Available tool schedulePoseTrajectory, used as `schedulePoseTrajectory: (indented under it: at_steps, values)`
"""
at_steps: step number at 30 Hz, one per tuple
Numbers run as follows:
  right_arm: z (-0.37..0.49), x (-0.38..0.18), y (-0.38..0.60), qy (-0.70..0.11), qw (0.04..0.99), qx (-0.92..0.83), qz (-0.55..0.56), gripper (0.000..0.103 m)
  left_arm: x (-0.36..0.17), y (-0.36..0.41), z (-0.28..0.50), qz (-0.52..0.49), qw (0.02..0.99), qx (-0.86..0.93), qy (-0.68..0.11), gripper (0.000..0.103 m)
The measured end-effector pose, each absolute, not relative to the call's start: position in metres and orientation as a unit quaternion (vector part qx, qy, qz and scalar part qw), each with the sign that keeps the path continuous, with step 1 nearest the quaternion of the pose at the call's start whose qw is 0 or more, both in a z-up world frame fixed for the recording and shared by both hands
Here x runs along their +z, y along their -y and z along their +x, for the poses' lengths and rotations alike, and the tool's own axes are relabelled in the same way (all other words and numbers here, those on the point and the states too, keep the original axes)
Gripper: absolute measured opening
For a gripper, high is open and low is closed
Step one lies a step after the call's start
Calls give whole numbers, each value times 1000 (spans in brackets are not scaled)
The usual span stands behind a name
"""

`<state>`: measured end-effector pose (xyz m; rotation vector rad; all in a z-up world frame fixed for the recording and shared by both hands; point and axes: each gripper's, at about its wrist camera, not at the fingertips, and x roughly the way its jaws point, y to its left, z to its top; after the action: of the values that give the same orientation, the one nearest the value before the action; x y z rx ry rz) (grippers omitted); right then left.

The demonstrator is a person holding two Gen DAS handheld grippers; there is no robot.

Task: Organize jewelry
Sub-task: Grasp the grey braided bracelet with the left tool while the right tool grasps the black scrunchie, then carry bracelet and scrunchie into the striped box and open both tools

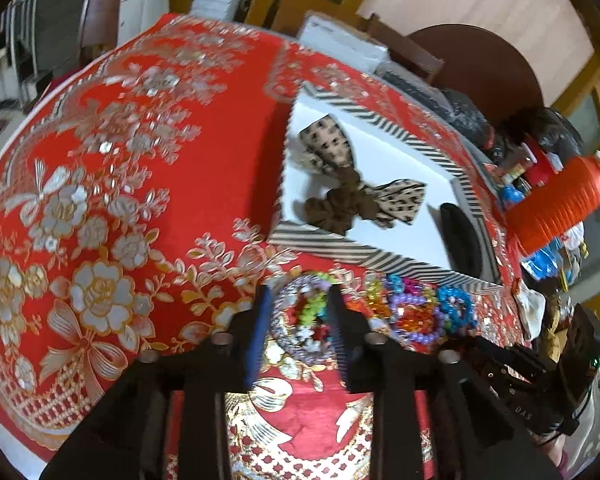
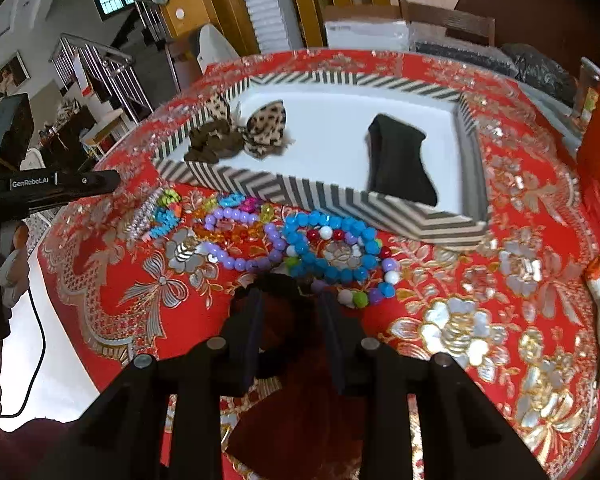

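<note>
Left tool (image 1: 298,320) spread around a silver beaded bracelet (image 1: 296,320) just before the striped tray (image 1: 320,242), right tool (image 2: 290,320) pinching a dark scrunchie (image 2: 280,312) on the red counter (image 2: 480,280) near the blue bead bracelet (image 2: 328,248).

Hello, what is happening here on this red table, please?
A person with two handheld grippers is sorting jewelry into a striped tray. The left gripper has its fingers around a silver bracelet on the cloth. The right gripper holds a dark scrunchie. More bead bracelets wait beside the tray.
</note>
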<state>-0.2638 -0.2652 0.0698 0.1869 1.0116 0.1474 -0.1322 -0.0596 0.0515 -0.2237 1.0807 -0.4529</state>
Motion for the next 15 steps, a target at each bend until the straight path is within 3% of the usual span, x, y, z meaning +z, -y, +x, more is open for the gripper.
schedulePoseTrajectory:
  at_steps: [1, 2, 9, 10, 12, 15]
  values:
    - [-263, 69, 263, -482, 869, 71, 89, 12, 47, 60, -131, -102, 826, -211, -513, 32]
    - [-263, 70, 263, -481, 869, 72, 90, 8, 42, 62, -130, -94, 826, -205, -517, 32]
    - [-273, 104, 268, -433, 886, 97, 132, 7, 23, 71, -125, -60, 829, -196, -521, 31]
    - [-274, 108, 271, -428, 887, 101, 145, 7, 23, 72, -125, -59, 831, -196, -517, 27]
    - [-277, 116, 278, -415, 889, 103, 165, 7, 21, 72, -123, -63, 824, -203, -525, 9]
    - [-280, 126, 282, -402, 893, 101, 175, 7, 25, 71, -127, -67, 824, -212, -520, 8]
